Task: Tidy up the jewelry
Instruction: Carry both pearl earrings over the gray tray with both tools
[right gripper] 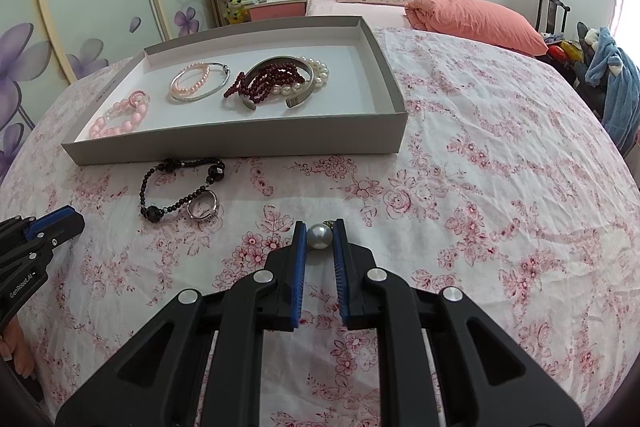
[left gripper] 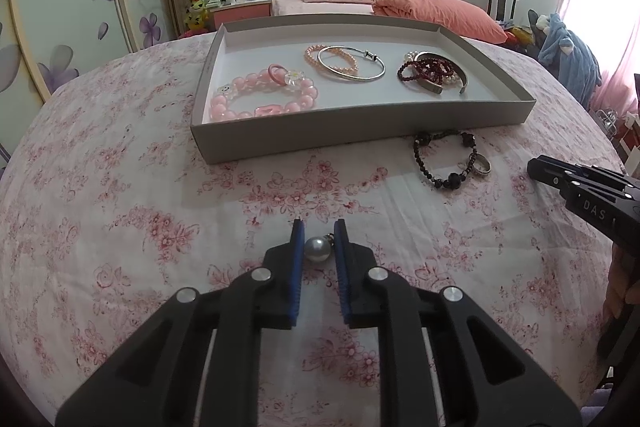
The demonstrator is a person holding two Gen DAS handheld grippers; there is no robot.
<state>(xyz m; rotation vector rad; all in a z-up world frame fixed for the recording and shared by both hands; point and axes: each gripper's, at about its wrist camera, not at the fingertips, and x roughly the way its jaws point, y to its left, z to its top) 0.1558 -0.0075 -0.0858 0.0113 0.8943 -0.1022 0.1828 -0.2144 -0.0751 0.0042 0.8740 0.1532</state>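
The cloth-covered surface (left gripper: 120,227) carried everything, and the grey tray (left gripper: 360,135) sat at its far side with the pink, silver, dark red and white bracelets already in it. You held the left tool (left gripper: 319,227) and the right tool (right gripper: 319,227) low over the near cloth, both tilted down. Each was closed on a grey pearl near its tips, apparently an earring pair. The left pearl (left gripper: 318,249) looked pinched on both sides, though I could not tell whether it had left the cloth. The right pearl (right gripper: 319,235) sat firmly between the pads. Just in front of the tray lay the black bracelet (right gripper: 152,213) with the ring (right gripper: 202,217) touching it, both yet to be put away. The step looked like carrying the pearls to the tray. A round pearl would slip easily, so you needed steady pressure, a straight lift, a path clear of the tray wall, and a release low over bare tray floor, both together.
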